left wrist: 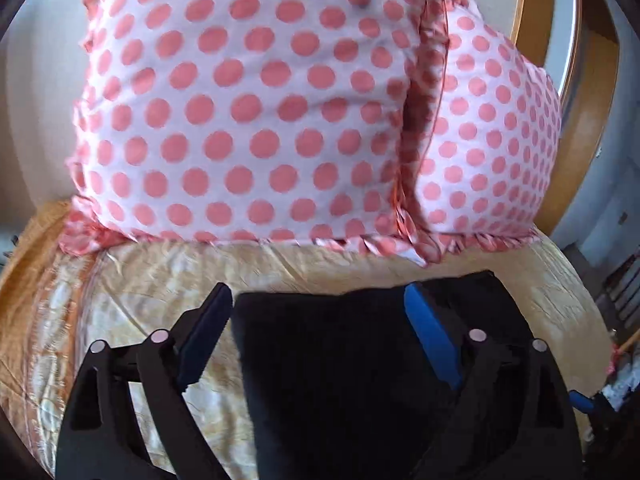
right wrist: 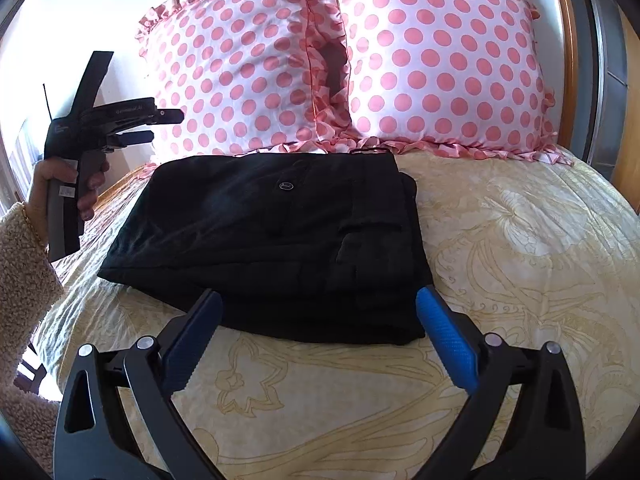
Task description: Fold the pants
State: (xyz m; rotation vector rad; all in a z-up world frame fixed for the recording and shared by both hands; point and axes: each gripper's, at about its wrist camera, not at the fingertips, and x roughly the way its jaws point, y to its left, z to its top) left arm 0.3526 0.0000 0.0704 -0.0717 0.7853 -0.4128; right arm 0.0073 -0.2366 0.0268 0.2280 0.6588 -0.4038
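The black pants [right wrist: 276, 240] lie folded into a compact rectangle on the cream floral bedspread [right wrist: 520, 248], just in front of the pillows. A small button shows on their top. My right gripper [right wrist: 318, 308] is open and empty, its blue fingers astride the near edge of the pants. My left gripper [left wrist: 318, 300] is open and empty, hovering above the pants [left wrist: 344, 360]. In the right wrist view it [right wrist: 160, 124] is held up in the air to the left of the pants, clear of them.
Two white pillows with pink dots [right wrist: 248, 64] [right wrist: 440, 60] lean against the wooden headboard [right wrist: 568, 40] behind the pants. The bedspread extends to the right and toward me. The person's hand and fleece sleeve [right wrist: 24, 272] are at the left.
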